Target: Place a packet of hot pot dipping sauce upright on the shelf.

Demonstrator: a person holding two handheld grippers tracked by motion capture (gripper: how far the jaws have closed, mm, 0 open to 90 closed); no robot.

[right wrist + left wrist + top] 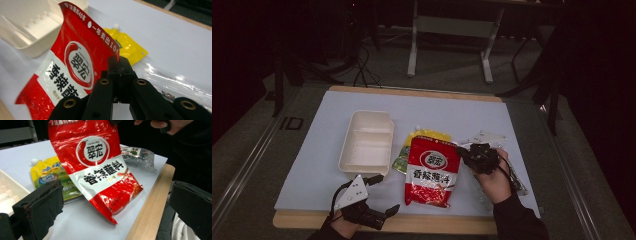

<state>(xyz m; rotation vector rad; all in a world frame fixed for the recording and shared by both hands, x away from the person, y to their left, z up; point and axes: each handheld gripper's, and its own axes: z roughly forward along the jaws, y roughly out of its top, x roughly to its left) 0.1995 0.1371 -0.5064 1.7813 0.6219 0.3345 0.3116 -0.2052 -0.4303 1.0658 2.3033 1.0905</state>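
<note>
The pale blue table top (312,165) spans the middle of the high view. Left of centre on it lies a white two-compartment plastic tray (366,142). At centre the glossy red sauce pouch (432,172) runs its long axis top to bottom of the frame, printed face up, its upper right corner pinched in the closed right gripper (463,151), the lower end trailing down towards the table's wooden edge. A yellow spouted pouch (424,136) peeks out above it. At lower left the left gripper (386,194) stands wide open, holding nothing.
</note>
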